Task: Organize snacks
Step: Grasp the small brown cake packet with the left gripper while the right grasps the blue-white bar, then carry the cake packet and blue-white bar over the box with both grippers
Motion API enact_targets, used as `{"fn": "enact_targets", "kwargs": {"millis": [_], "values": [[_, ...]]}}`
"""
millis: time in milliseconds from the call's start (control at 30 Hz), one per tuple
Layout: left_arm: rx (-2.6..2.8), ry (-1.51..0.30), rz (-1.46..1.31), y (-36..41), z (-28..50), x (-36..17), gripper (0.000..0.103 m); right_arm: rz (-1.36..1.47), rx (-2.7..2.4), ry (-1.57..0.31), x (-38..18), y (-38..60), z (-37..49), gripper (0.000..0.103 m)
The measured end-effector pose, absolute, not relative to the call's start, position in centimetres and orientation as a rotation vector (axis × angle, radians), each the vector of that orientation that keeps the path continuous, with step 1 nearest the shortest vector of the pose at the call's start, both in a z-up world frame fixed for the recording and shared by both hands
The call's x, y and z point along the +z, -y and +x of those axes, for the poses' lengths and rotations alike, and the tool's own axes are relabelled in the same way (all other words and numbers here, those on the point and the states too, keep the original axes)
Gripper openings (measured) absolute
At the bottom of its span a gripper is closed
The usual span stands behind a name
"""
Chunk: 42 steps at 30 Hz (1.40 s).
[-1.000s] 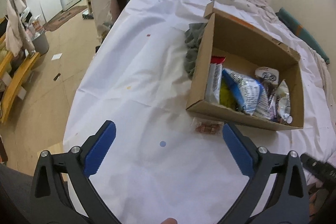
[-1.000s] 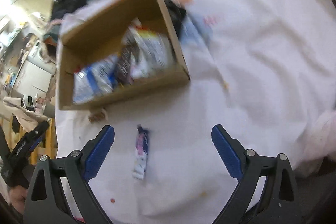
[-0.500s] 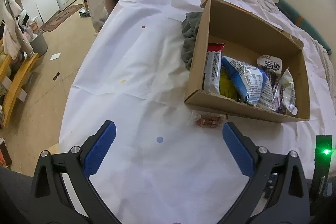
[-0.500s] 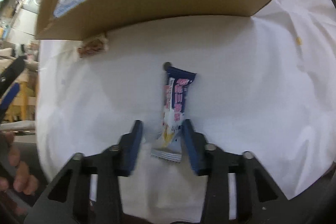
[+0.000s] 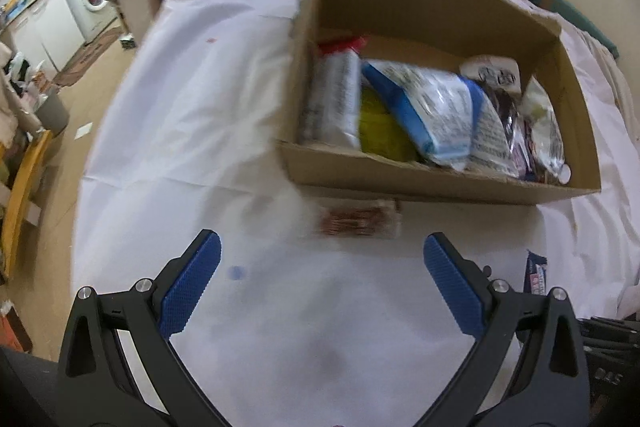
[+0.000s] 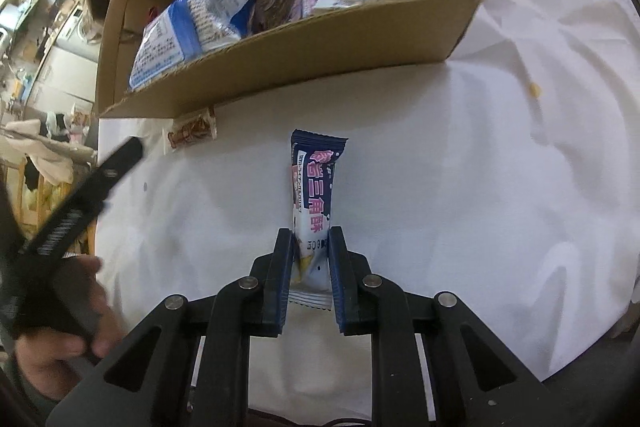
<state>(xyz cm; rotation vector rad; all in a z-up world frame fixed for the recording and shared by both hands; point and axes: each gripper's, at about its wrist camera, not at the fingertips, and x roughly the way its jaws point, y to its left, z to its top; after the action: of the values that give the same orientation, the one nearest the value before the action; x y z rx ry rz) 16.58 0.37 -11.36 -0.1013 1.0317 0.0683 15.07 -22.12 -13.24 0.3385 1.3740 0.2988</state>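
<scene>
Gripping navy/white snack bar (image 6: pixel 314 203) (pink print) | R claw (image 6: pixel 308 247) clenched | L claw (image 5: pixel 320 275) released

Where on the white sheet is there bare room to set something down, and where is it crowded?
Bare: the sheet left of the cardboard box, and the stretch right of the blue snack bar. Crowded: the box is packed with packets, and a small brown packet lies against its front wall, just ahead of the open left claw.
</scene>
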Motion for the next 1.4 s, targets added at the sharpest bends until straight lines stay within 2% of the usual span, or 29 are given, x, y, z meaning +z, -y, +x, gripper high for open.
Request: {"fn": "enact_targets", "kwargs": {"millis": [233, 333, 500, 567, 667, 833, 867, 1400], "values": [[0.065, -0.984, -0.003, 1.9, 18.6, -15.1, 0.1, 0.36, 0.311, -1.358, -12.8, 22.9, 15.0, 0.019], [0.073, -1.009, -0.044, 1.6, 19.6, -16.6, 0.1, 0.368, 0.316, -1.354, -12.5, 23.5, 15.1, 0.019], [0.059, -1.015, -0.041, 2.0, 20.0, -16.9, 0.099, 0.362, 0.316, -1.357, -12.6, 23.5, 15.2, 0.019], [0.052, -1.006, -0.038, 2.2, 19.9, -16.7, 0.079, 0.361, 0.318, -1.358, -12.8, 23.2, 15.3, 0.019], [0.024, -0.998, -0.017, 3.2, 19.8, -16.4, 0.065, 0.355, 0.321, -1.355, -12.8, 22.7, 15.3, 0.019], [0.008, -0.986, -0.005, 3.6, 19.3, -16.2, 0.063, 0.342, 0.321, -1.351, -12.7, 22.5, 15.2, 0.019], [0.007, -0.985, 0.0, 3.7, 19.2, -16.1, 0.056, 0.342, 0.321, -1.351, -12.7, 22.5, 15.2, 0.019], [0.007, -0.98, 0.013, 3.8, 17.0, -14.7, 0.055, 0.325, 0.314, -1.331, -12.3, 22.2, 14.8, 0.019]]}}
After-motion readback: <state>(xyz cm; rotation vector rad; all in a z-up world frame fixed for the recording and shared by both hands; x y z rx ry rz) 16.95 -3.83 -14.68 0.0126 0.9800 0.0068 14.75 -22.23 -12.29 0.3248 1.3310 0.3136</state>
